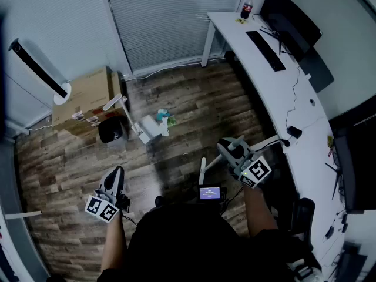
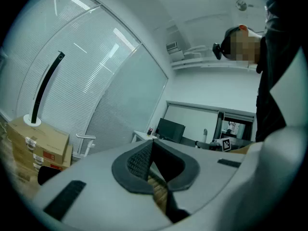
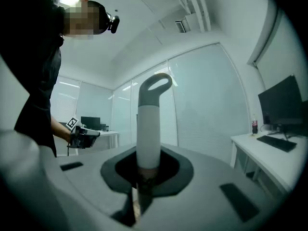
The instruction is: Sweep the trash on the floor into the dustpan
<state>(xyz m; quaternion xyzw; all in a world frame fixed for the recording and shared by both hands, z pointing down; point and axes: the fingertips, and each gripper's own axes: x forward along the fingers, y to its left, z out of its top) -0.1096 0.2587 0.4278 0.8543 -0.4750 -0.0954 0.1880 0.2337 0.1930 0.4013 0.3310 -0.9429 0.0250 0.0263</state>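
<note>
A white dustpan [image 1: 148, 128] with a long white handle lies on the wood floor by the window. Crumpled green and white trash [image 1: 165, 118] sits at its far side. My right gripper [image 1: 226, 150] [image 3: 146, 171] is level and shut on an upright white broom handle [image 3: 148, 129] with a grey loop on top. In the head view a white stick [image 1: 202, 170] stands just left of that gripper. My left gripper [image 1: 115, 180] [image 2: 152, 144] hangs low at the left, level, shut with nothing between its pads.
A black bin [image 1: 113, 131] and a cardboard box [image 1: 88, 97] stand left of the dustpan, with a slim black-and-white pole [image 1: 36, 69] behind them. A long white desk [image 1: 296, 107] with a monitor, a keyboard and a cola bottle [image 1: 247, 7] runs down the right side.
</note>
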